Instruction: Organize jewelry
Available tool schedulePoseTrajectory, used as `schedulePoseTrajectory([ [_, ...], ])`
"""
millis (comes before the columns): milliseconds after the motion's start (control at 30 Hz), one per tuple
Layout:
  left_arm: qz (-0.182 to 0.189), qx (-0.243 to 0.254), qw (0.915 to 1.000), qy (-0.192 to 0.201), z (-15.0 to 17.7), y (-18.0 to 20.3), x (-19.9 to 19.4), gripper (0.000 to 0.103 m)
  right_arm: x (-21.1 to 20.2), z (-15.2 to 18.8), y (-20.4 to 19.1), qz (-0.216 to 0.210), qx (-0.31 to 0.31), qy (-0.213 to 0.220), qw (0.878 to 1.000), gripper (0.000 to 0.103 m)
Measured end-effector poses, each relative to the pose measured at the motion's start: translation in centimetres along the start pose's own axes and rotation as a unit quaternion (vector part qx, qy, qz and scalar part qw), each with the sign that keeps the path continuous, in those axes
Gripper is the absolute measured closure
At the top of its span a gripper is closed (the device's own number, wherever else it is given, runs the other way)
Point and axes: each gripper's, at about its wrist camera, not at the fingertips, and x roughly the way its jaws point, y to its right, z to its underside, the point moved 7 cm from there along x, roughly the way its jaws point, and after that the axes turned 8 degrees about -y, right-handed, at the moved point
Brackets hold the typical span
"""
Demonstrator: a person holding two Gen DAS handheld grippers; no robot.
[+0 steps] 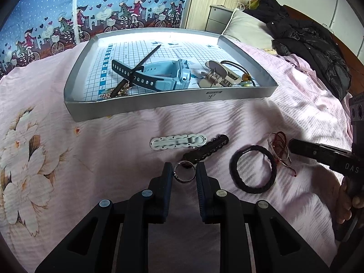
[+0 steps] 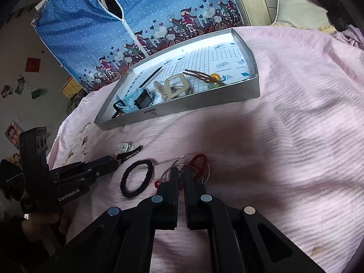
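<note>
Silver ring (image 1: 184, 173) between left gripper (image 1: 183, 170) fingertips (touching both), on bedspread (image 1: 113, 141)

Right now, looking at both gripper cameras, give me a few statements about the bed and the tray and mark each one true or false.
1. The blue watch lies inside the silver tray. True.
2. The black hair tie is in the tray. False: it lies on the pink bedspread, between the two grippers.
3. A small metal ring sits between the fingers of the left gripper. True.
4. The white hair clip on the bedspread lies beside a black one. True.
5. The right gripper is reaching into the tray. False: its tips are at the thin hoops and red cord on the bedspread.
</note>
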Motion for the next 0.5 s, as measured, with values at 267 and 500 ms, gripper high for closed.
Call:
schedulePoseTrajectory([
  [267, 0.014, 0.012, 0.9998, -0.007, 0.4, 1.3, 0.0, 0.086, 0.9, 1.5, -0.5, 0.019, -0.021, -0.046, 0.999, 0.087],
  [500, 0.017, 0.013, 0.9997, -0.012, 0.7, 1.6, 0.3, 0.086, 1.3, 2.0, -1.4, 0.028, -0.057, -0.055, 0.996, 0.069],
])
